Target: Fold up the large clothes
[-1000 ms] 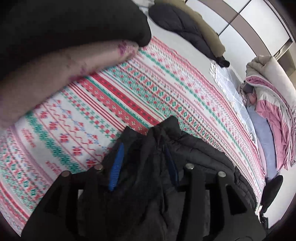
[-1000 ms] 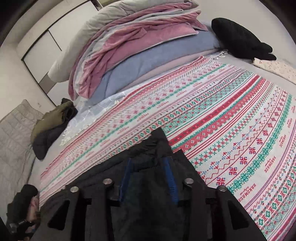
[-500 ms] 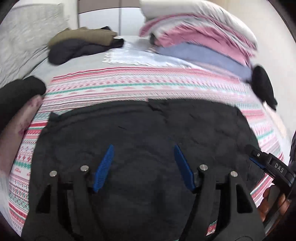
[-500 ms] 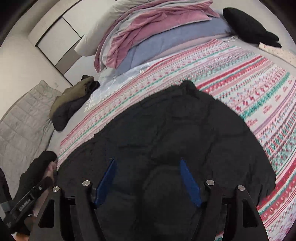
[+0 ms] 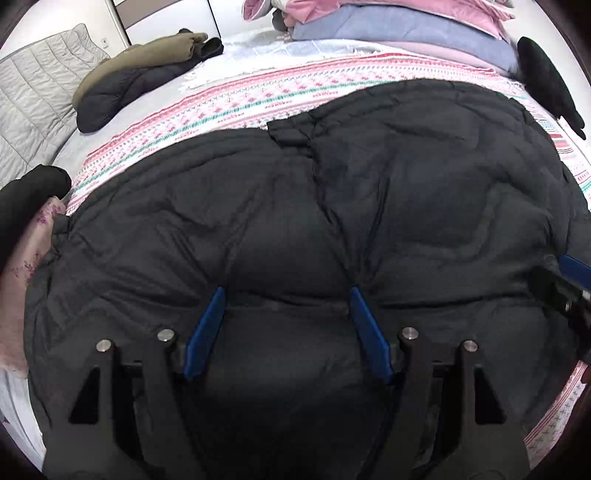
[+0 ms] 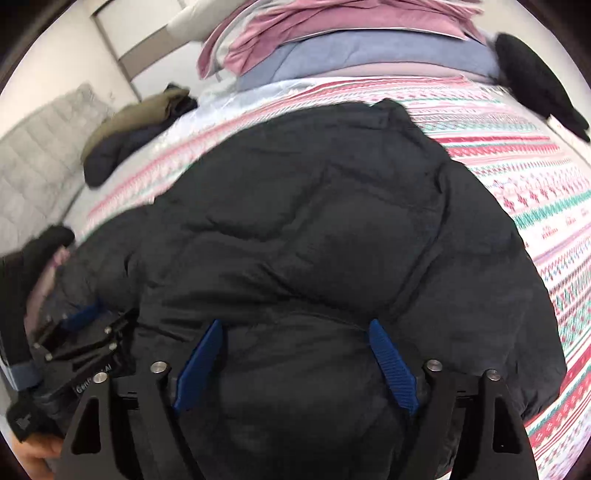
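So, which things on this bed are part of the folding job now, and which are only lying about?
Part of the job:
black padded jacket, spread flat
left gripper, open above it
right gripper, open above it
patterned bedspread under the jacket

Only lying about:
olive and dark coats
stack of pink and blue bedding
black garment at the far right

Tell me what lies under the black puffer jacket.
The black puffer jacket lies spread on the striped patterned blanket, which shows around its edges. Whatever sits beneath its middle is covered.

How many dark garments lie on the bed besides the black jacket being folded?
2, perhaps more hidden: a navy jacket under an olive one far left, a black garment far right by the bedding pile.
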{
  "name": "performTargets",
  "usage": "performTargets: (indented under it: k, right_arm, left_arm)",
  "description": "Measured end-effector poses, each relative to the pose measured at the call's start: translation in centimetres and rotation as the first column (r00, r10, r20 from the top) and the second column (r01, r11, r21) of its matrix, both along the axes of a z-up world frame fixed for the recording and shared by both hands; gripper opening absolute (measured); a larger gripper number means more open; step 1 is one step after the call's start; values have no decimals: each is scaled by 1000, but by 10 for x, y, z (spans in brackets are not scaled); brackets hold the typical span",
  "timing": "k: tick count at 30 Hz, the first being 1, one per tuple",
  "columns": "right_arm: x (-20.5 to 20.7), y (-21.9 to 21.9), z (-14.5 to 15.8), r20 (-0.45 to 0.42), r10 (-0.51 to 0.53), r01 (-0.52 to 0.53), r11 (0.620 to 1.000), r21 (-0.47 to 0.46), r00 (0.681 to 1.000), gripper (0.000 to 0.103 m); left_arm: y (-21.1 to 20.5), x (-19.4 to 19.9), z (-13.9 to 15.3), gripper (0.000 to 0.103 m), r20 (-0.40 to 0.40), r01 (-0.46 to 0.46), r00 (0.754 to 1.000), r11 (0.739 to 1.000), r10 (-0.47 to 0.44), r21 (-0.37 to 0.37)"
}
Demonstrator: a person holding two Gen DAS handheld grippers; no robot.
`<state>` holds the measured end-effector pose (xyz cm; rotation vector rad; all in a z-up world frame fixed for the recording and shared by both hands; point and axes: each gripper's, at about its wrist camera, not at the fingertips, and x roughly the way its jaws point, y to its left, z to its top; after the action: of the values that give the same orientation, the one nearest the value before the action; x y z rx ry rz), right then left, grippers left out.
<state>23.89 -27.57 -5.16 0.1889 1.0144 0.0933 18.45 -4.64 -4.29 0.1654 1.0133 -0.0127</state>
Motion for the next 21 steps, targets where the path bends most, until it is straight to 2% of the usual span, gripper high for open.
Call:
performTargets:
  k: [4,6,8,10,12,14,15,17,21]
  right_arm:
    - [2,1,-4,-11,11,-11,1000,-9,1000,89]
    - [4,-1,-5,-17,4,-4,1000,0,1000,89]
    - [5,-1,-5,-20,2,-1,1000,7,1000,90]
    - [5,-2,-5,-20,7,-6,1000,10,1000,90]
    - [7,-4,-6,-17,8,-7,1000,19,1000,91]
    - [9,-8,-9,-14,6,-5,999,37,1000,92]
    - [11,-9,-10,-16,6,-5,999,42,1000,92]
    - [10,-9,-10,-18,12,-11,999,40,1000,92]
    - [9,-7,-9,-21,26,-26,999,25,999,92]
  left_arm:
    - [11,2,14,70,-30,-13,999,997,11,-72]
    - [22,3,30,70,-12,-33,999,988,32,-149]
    - [30,8,42,71,16,-53,998,980,57,-190]
    - [29,15,46,70,27,-58,998,984,63,-169]
    - [18,29,40,71,2,-43,999,997,43,-68]
    - [12,42,22,71,-51,-44,998,999,44,10]
    - [10,49,10,72,-87,-51,995,999,52,19]
    - [11,50,2,74,-94,-62,993,998,64,27]
    - [6,52,5,74,-133,-58,989,996,67,66]
